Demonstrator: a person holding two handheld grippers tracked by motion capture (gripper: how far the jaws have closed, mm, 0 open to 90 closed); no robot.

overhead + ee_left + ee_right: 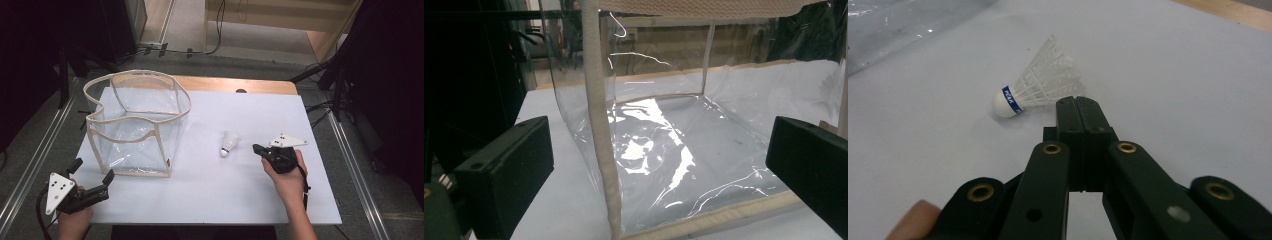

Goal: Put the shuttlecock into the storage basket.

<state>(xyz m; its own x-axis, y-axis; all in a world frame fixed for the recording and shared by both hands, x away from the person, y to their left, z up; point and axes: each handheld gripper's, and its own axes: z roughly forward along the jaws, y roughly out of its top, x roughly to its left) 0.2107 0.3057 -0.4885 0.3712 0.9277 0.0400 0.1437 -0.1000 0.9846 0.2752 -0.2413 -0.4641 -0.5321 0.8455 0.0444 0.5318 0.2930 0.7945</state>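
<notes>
One birdie, just ahead of the right gripper

One birdie [230, 143] lies on the white surface [210, 195], round tip toward the person. Right gripper [256, 148], pressed together and empty, sits nearest. Left gripper [92, 170], spread wide, faces the clear bag [135, 120].

- A white worktop [210, 195] with a matt surface lies under even indoor light.
- A strip of bare wood [265, 86] runs along the worktop's far edge, carrying a small dark mark near its middle.
- Grey floor [250, 62] stretches beyond the far edge.
- Black cables [200, 51] trail across the floor beyond the far edge, one climbing toward pale wooden furniture [280, 20] at the back.
- Metal rails flank the worktop, one [30, 165] off its left edge and another [360, 175] off its right edge.
- Black stand legs [340, 75] rise off the far right corner, and another dark stand [63, 75] rises off the far left corner.
</notes>
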